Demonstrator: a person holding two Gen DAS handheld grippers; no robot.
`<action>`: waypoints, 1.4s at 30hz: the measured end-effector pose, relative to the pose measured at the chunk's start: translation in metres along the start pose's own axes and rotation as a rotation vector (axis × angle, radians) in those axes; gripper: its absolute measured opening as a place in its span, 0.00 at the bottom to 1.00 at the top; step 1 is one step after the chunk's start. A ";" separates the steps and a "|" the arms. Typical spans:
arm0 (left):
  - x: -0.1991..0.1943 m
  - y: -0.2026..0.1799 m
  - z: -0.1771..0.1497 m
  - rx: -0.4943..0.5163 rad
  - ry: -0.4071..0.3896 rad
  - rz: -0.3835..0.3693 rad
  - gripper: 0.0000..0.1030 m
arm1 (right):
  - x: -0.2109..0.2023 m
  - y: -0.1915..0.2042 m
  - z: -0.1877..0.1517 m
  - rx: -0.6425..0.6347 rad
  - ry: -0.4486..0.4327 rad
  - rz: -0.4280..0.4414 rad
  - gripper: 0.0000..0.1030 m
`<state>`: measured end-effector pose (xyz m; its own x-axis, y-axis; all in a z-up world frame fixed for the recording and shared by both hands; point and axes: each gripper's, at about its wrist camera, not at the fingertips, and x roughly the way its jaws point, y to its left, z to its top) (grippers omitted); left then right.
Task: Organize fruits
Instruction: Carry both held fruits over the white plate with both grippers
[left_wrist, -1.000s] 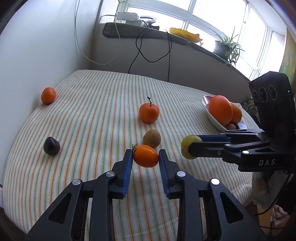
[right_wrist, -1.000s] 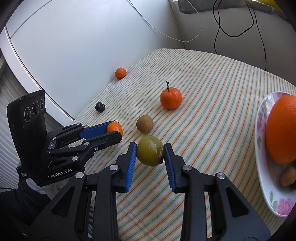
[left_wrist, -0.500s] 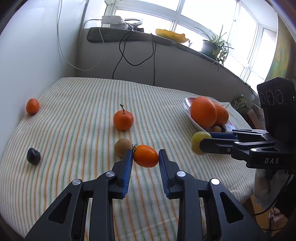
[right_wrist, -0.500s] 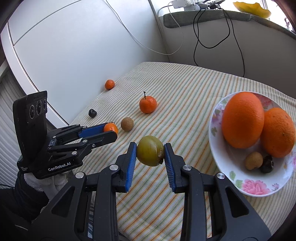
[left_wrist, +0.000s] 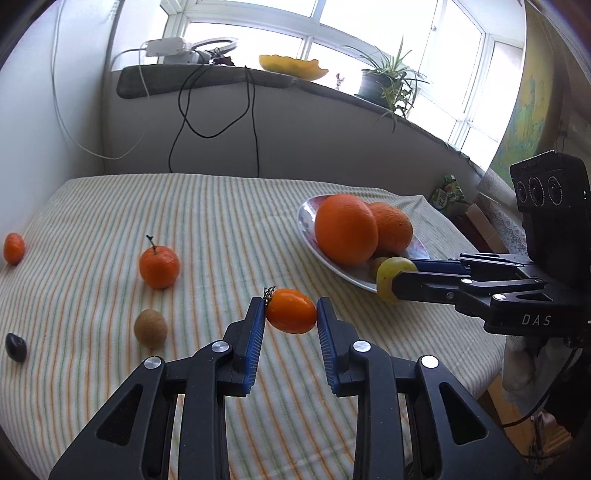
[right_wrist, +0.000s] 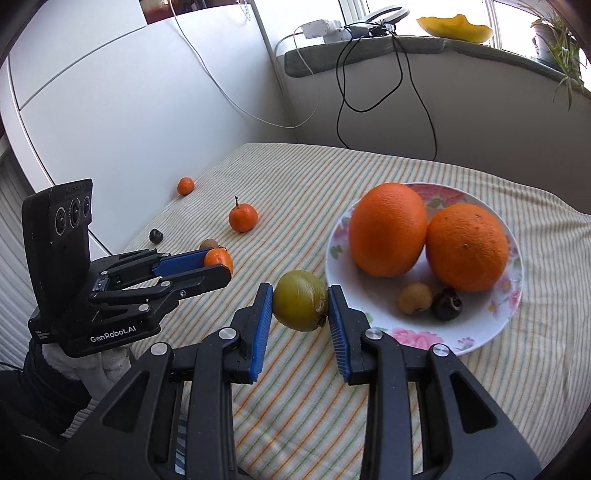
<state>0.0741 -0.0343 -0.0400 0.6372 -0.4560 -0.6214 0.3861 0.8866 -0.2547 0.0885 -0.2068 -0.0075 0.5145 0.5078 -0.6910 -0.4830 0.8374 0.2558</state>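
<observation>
Left gripper (left_wrist: 290, 311) jaws clamped on orange tomato (left_wrist: 291, 311), right gripper (right_wrist: 300, 305) jaws on green fruit (right_wrist: 300, 305), half hidden in left view.

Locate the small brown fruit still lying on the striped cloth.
In the left wrist view the small brown fruit lies lower left on the striped cloth, below the stemmed tangerine, between the dark fruit and the left gripper.

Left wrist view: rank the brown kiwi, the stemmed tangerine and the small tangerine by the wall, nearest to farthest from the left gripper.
From the left gripper, shut on the orange tomato:
1. Brown kiwi, just left of the fingers on the striped cloth.
2. Stemmed tangerine, farther back and left.
3. Small tangerine, at the far left edge by the wall.
</observation>
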 end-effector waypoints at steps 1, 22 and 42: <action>0.002 -0.004 0.001 0.005 0.000 -0.006 0.26 | -0.001 -0.003 -0.001 0.004 -0.001 -0.006 0.31; 0.040 -0.057 0.017 0.086 0.025 -0.082 0.26 | -0.022 -0.049 -0.012 0.058 -0.027 -0.114 0.31; 0.057 -0.079 0.022 0.145 0.038 -0.062 0.26 | -0.021 -0.067 -0.013 0.075 -0.040 -0.179 0.31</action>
<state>0.0946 -0.1324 -0.0385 0.5845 -0.5042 -0.6357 0.5180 0.8349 -0.1859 0.1008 -0.2767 -0.0192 0.6155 0.3560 -0.7032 -0.3277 0.9270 0.1825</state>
